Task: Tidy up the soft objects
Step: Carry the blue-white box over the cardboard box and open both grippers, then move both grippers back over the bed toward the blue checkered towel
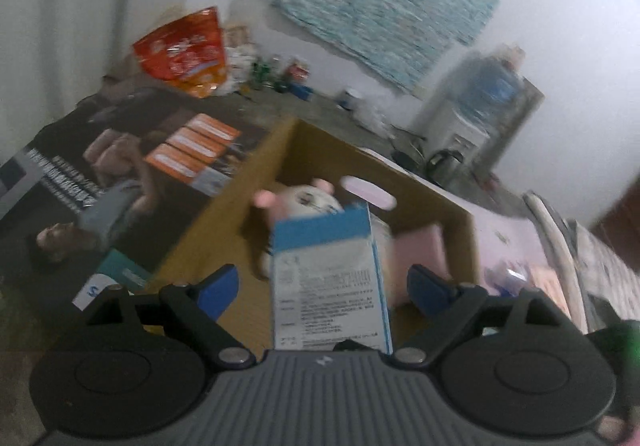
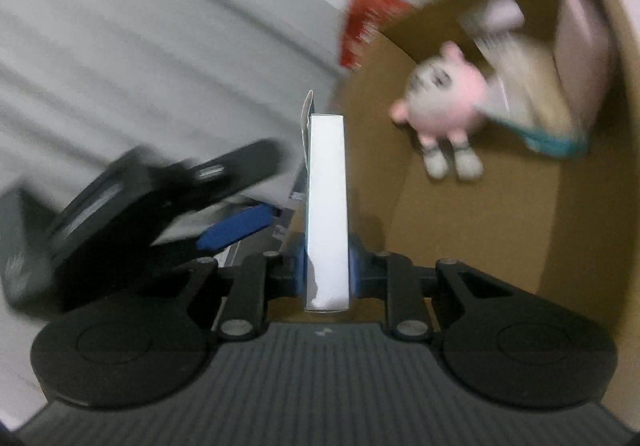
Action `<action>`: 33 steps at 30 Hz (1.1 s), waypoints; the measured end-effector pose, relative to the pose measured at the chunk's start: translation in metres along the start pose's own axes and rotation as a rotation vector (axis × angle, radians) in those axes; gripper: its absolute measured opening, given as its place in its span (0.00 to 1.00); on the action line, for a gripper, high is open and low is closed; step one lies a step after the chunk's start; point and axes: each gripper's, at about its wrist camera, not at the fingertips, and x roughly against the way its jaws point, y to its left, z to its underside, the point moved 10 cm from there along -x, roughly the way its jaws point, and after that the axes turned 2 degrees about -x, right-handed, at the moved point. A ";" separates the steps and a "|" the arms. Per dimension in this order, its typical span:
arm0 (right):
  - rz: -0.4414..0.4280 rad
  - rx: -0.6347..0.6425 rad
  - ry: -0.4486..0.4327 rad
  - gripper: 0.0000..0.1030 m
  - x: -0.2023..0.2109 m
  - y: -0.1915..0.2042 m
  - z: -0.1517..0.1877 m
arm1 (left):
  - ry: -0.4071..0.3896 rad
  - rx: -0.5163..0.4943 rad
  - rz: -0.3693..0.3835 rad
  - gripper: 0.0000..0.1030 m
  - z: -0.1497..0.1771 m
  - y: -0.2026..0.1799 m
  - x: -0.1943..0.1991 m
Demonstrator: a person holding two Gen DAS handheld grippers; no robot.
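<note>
A white and blue box is clamped between the blue pads of my right gripper, held edge-on above the open cardboard box. The same box stands between the wide-open fingers of my left gripper, which do not touch it. My left gripper also shows in the right wrist view, beside the held box. Inside the cardboard box lie a pink and white plush pig, a pink soft block and a beige item with a teal edge.
A large printed poster covers the surface left of the cardboard box. A red snack bag, small bottles, a kettle and a water dispenser stand at the back by the wall.
</note>
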 end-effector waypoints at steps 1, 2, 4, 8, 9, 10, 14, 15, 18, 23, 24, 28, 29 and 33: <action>0.017 -0.048 0.009 0.19 -0.009 -0.010 -0.005 | -0.002 0.012 -0.004 0.89 -0.002 0.009 -0.002; 0.038 -0.105 0.015 0.19 -0.020 -0.021 -0.008 | -0.006 0.022 -0.004 0.89 -0.003 0.019 0.001; 0.059 -0.189 0.018 0.19 -0.035 -0.036 -0.012 | -0.012 0.042 -0.003 0.89 -0.005 0.033 0.003; 0.080 -0.297 0.015 0.19 -0.064 -0.054 -0.015 | -0.025 0.063 -0.004 0.89 -0.002 0.051 0.007; 0.078 -0.318 0.018 0.19 -0.071 -0.058 -0.015 | -0.023 0.067 -0.004 0.89 0.000 0.053 0.008; 0.079 -0.341 0.021 0.19 -0.079 -0.062 -0.013 | -0.018 0.069 -0.003 0.89 0.002 0.056 0.006; 0.103 -0.410 0.064 0.21 -0.109 -0.076 0.000 | -0.003 0.072 -0.001 0.89 0.007 0.063 0.005; 0.113 -0.424 0.079 0.22 -0.114 -0.078 0.005 | -0.002 0.071 -0.002 0.89 0.008 0.064 0.005; 0.148 -0.430 0.126 0.30 -0.123 -0.083 0.014 | -0.001 0.076 -0.002 0.89 0.010 0.067 0.006; 0.210 -0.378 0.108 0.70 -0.108 -0.077 0.008 | -0.007 0.065 -0.018 0.89 0.012 0.068 0.010; 0.209 -0.361 0.093 0.73 -0.102 -0.073 0.006 | -0.008 0.064 -0.021 0.89 0.013 0.067 0.012; 0.146 -0.330 0.057 0.73 -0.079 -0.056 -0.005 | -0.022 0.067 -0.022 0.89 0.014 0.061 0.022; 0.124 -0.323 0.046 0.74 -0.073 -0.052 -0.008 | -0.027 0.064 -0.022 0.89 0.014 0.059 0.026; 0.009 -0.291 -0.016 0.74 -0.029 -0.028 -0.012 | -0.054 0.034 -0.004 0.89 0.014 0.039 0.043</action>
